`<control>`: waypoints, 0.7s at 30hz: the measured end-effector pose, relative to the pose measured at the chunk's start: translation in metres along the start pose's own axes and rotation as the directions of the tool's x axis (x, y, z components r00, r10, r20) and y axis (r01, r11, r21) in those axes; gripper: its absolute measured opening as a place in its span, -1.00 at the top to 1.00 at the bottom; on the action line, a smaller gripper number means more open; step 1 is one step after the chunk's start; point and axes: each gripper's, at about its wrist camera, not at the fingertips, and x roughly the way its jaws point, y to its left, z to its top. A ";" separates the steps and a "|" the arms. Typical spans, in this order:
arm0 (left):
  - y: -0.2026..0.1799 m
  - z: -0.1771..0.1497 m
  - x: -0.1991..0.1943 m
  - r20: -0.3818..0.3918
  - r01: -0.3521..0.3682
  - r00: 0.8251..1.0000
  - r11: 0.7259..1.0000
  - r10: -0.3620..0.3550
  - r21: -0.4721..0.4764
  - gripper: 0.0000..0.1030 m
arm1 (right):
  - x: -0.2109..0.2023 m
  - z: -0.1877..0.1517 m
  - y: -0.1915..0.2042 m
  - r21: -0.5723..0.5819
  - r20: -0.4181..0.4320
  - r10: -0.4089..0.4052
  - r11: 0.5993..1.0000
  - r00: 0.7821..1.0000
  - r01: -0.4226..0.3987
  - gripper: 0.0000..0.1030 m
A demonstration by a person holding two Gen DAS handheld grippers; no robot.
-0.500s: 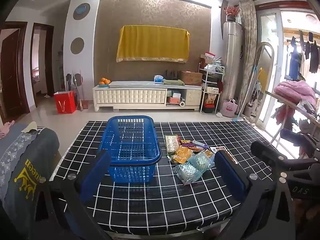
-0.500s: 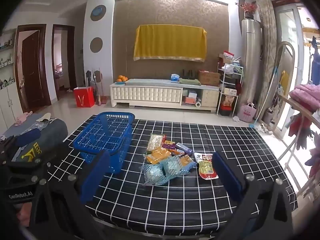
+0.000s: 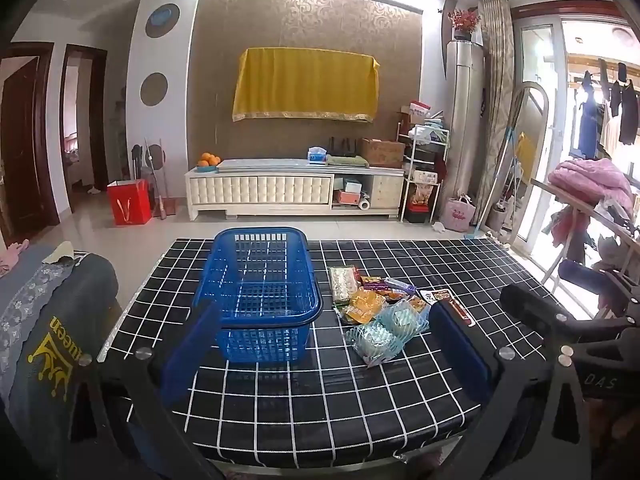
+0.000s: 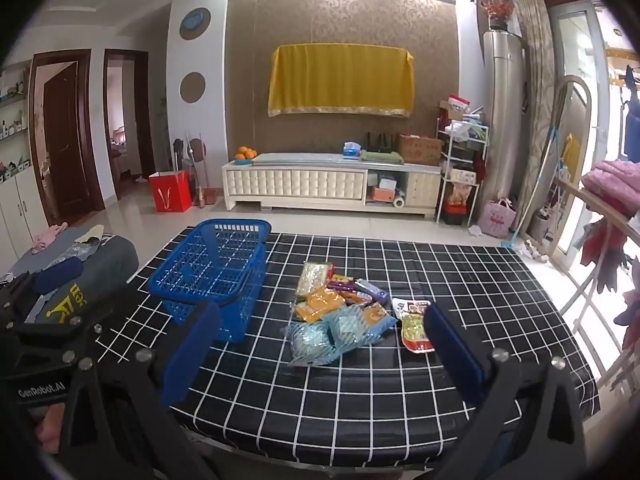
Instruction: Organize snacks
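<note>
**Blue basket empty, snacks heaped beside it, both grippers wide**

Black cloth with a white grid covers the table (image 3: 280, 408), and all the task's things sit on its far half. The blue basket (image 3: 260, 300) stands toward the far left corner, upright, with nothing showing inside it. Just to its right, apart from it, lies the pile of snacks (image 4: 336, 308): a pale packet (image 4: 312, 278) nearest the far edge, an orange packet (image 4: 320, 304) below it, and two light blue net bags (image 4: 328, 332) on the near side of the heap. A red and yellow packet (image 4: 416, 322) lies flat just right of the pile, touching nothing else that I can make out.

The near half of the table is bare cloth from left edge to right edge, and the strip to the right of the snacks is open as well. A dark cushion (image 3: 52, 320) with yellow print presses against the left edge.

The left gripper (image 3: 324, 352) hangs over the near edge, its fingers spread wide and holding nothing. The right gripper (image 4: 320, 356) is the same, wide apart and empty, facing the snacks; part of it shows at the right of the left wrist view.

Against half a second ago, basket and packets lie as they did, and both grippers frame nearly the same view.
</note>
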 end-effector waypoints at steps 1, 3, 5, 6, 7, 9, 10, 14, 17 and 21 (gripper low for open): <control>0.000 0.000 0.000 -0.001 0.001 1.000 1.000 -0.001 0.000 -0.99 | 0.001 -0.001 0.000 0.000 -0.001 0.000 1.000 1.000 0.000 -1.00; 0.000 -0.001 0.003 -0.007 0.001 1.000 1.000 -0.001 0.003 -0.99 | 0.000 -0.001 0.000 0.000 -0.003 0.000 1.000 1.000 0.000 -1.00; 0.001 -0.001 0.003 -0.008 0.000 1.000 1.000 0.000 0.004 -0.99 | 0.001 -0.001 0.000 0.001 -0.003 -0.002 1.000 1.000 0.002 -1.00; 0.000 0.000 0.003 -0.009 -0.001 1.000 1.000 0.001 0.005 -0.99 | 0.001 -0.001 0.000 -0.003 -0.001 -0.007 1.000 1.000 0.007 -1.00; 0.000 0.000 0.003 -0.010 -0.003 1.000 1.000 0.003 0.006 -0.99 | 0.001 -0.002 0.001 -0.006 0.001 -0.011 1.000 1.000 0.011 -1.00; 0.002 0.000 0.004 -0.013 -0.002 1.000 1.000 0.002 0.005 -0.99 | -0.001 -0.001 0.001 -0.010 0.003 -0.012 1.000 1.000 0.012 -1.00; 0.001 0.000 0.004 -0.014 -0.001 1.000 1.000 0.001 0.004 -0.99 | -0.001 -0.001 0.000 -0.008 0.001 -0.009 1.000 1.000 0.009 -1.00; 0.001 -0.001 0.005 -0.011 -0.009 1.000 1.000 0.009 0.011 -0.99 | 0.000 -0.001 -0.001 -0.004 -0.003 0.001 1.000 1.000 -0.001 -1.00; 0.002 -0.002 0.007 -0.013 -0.008 1.000 1.000 0.008 0.006 -0.99 | 0.000 -0.002 0.000 -0.004 0.006 0.000 1.000 1.000 0.000 -1.00; 0.001 -0.004 0.008 -0.014 -0.011 1.000 1.000 0.011 0.007 -0.99 | 0.001 -0.001 -0.001 -0.003 0.001 0.000 1.000 1.000 0.000 -1.00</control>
